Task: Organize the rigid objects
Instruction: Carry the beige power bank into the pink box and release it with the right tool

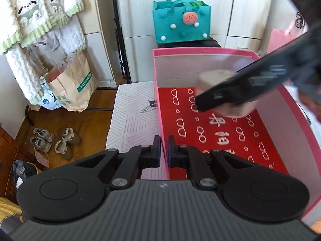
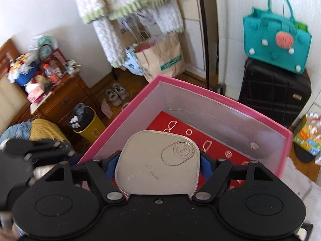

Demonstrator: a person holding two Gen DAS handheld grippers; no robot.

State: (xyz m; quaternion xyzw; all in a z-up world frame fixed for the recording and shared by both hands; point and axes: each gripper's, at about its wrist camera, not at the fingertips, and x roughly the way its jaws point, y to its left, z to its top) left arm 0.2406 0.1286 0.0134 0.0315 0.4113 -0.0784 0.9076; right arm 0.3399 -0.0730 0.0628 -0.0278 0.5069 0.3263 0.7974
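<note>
- Left gripper (image 1: 164, 150): jaws nearly closed, pinching the near wall of the pink box (image 1: 202, 50).
- Right gripper (image 2: 158, 167): jaws wide, clamped on both sides of a silver tin (image 2: 158, 160), flat lid facing the camera.
- Tin held above the box interior, over the red patterned sheet (image 1: 220, 136) lining the bottom.
- Teal bag (image 1: 181, 23) on a black suitcase (image 2: 274, 94) behind the box.

Tin (image 2: 158, 160): we saw brushed metal, matt, lightly scuffed.
Box (image 2: 200, 98): we judged it smooth pink cardboard.
Bag (image 2: 276, 40), behind the box: we noted fuzzy teal felt.
Floor (image 1: 84, 124), left of the box: we saw glossy wood.
</note>
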